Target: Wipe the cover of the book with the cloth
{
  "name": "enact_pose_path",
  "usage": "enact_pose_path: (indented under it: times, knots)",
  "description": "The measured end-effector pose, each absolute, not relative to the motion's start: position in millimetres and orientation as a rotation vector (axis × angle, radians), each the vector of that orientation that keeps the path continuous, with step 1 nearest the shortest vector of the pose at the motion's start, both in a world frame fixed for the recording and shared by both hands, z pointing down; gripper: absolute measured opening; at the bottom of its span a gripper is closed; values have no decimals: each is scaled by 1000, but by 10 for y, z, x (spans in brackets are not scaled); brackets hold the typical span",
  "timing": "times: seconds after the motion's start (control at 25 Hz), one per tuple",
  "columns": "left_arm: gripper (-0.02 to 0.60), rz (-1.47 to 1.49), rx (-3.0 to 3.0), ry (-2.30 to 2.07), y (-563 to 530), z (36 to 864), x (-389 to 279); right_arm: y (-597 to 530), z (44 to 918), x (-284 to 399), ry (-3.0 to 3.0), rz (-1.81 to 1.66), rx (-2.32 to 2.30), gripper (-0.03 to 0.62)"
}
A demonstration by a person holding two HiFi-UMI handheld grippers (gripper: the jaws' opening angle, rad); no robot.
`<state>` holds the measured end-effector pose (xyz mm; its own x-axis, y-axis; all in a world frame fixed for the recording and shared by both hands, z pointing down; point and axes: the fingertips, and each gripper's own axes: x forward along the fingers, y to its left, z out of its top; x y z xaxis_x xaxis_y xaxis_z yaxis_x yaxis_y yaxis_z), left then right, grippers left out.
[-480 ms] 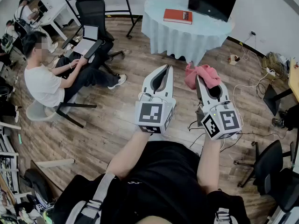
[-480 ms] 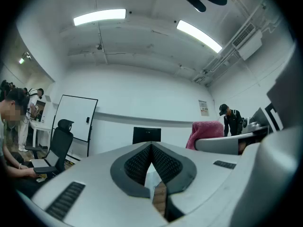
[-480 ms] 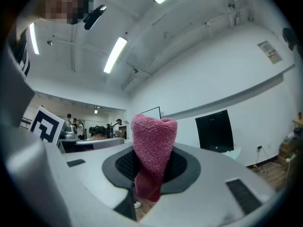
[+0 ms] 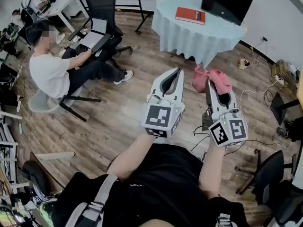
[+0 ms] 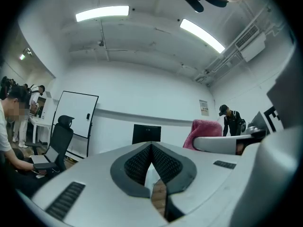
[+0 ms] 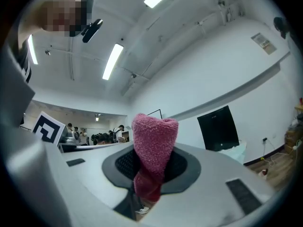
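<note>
A red book (image 4: 190, 15) lies on a round table with a pale blue tablecloth (image 4: 199, 37), far ahead of both grippers. My right gripper (image 4: 207, 82) is held in the air above the wooden floor, shut on a pink cloth (image 4: 212, 79) that bunches out past its tips. In the right gripper view the cloth (image 6: 154, 148) stands up between the pads of the right gripper (image 6: 149, 176). My left gripper (image 4: 178, 70) hovers beside it, shut on nothing. In the left gripper view the left gripper (image 5: 151, 148) has its pads meeting, and the pink cloth (image 5: 205, 128) shows at the right.
A black monitor (image 4: 228, 1) stands on the table behind the book. A seated person (image 4: 57, 72) with a laptop (image 4: 92, 33) is at the left near an office chair (image 4: 102, 4). Cables (image 4: 246, 96) trail on the floor at right, beside another chair (image 4: 265, 171).
The view has shifted a little towards the table; both grippers sit slightly further right in the frame. The cloth stays held in the right gripper.
</note>
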<state>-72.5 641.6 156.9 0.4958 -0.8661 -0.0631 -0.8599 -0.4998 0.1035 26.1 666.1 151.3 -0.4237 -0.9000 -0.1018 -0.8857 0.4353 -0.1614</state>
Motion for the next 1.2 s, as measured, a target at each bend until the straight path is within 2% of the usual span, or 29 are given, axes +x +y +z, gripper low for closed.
enact_pose_path:
  times: [0.32,0.64,0.96,1.2]
  knots:
    - [15,-55,2543,-1574,6097,1986,-1111,6329,1933,-160,2575,-273,-1524,100]
    - [15,-31,2477,-1496,5477,2299,-1146,5738,2136,40,2525,-355,-1657,100]
    - [15,-1,2403,-1523,4629,2439,-1401,4978,2221,-168,2579,-401,-1677,100]
    - [15,21,2370,-1554,4142,2525,-1849,4427,2305,-407,2578,-437,-1681,100]
